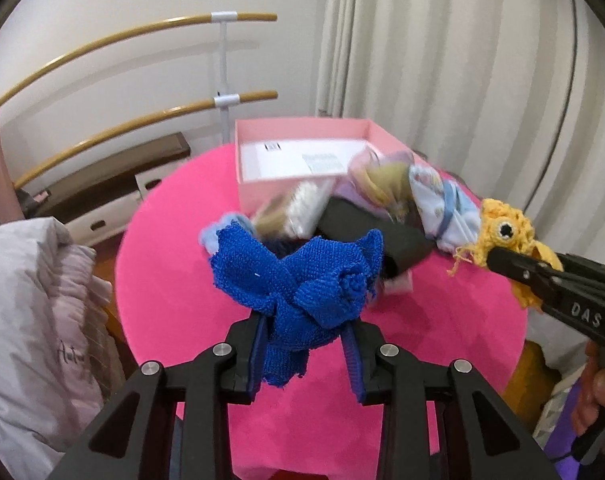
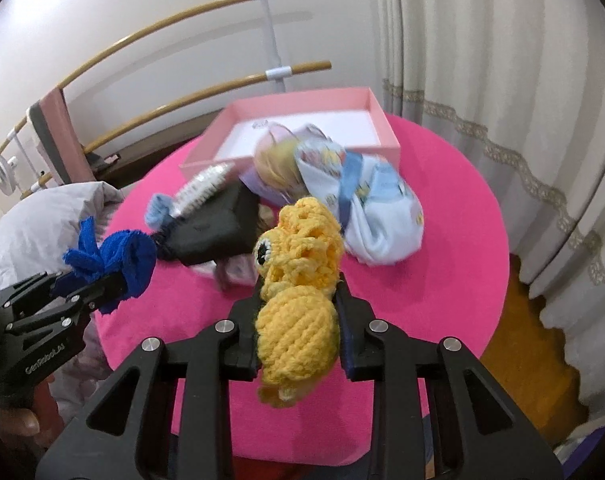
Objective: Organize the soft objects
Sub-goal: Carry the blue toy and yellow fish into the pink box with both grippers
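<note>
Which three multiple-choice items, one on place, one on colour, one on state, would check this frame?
1. Where is the pink box?
A. at the table's far side
B. on the floor
C. in the left claw

2. What colour is the knit cloth in the left claw?
A. red
B. blue
C. white

3. What is the right claw doing?
A. standing open, holding nothing
B. resting inside the box
C. clamped on the yellow toy

Answers:
1 A: the box sits on the pink table behind the pile.
2 B: the cloth is bright blue.
3 C: both fingers press the toy's sides.
</note>
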`<state>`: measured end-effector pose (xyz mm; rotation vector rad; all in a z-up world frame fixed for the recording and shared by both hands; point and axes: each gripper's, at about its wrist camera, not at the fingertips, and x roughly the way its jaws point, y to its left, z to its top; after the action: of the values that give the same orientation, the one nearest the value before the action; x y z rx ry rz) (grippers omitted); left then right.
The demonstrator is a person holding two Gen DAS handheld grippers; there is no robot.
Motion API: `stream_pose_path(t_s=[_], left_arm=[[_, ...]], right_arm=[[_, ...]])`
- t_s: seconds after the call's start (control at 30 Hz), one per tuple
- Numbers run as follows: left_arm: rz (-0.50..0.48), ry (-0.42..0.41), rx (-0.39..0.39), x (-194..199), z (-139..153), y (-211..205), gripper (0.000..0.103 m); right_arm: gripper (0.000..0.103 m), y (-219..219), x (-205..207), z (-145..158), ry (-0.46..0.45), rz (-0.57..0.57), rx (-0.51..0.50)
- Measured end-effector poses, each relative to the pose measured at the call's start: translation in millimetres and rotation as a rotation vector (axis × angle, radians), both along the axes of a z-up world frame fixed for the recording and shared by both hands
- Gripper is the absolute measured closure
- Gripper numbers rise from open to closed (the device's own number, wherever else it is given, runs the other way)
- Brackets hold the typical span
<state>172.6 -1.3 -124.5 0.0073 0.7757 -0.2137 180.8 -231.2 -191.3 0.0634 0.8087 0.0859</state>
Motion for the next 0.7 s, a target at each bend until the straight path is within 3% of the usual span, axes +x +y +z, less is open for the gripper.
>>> stream_pose_path(t_s=[0.27,0.7], left_arm=[[0.057,-0.062,-0.010,23,39,9,0.072],[0.105,-0.105,-0.059,139,85,3,0.072]], right_arm=[[0.076,10,26,34,-0.069,0.037,-0.008],[0.076,-9,131,84,-0.137,0.029,0.008]])
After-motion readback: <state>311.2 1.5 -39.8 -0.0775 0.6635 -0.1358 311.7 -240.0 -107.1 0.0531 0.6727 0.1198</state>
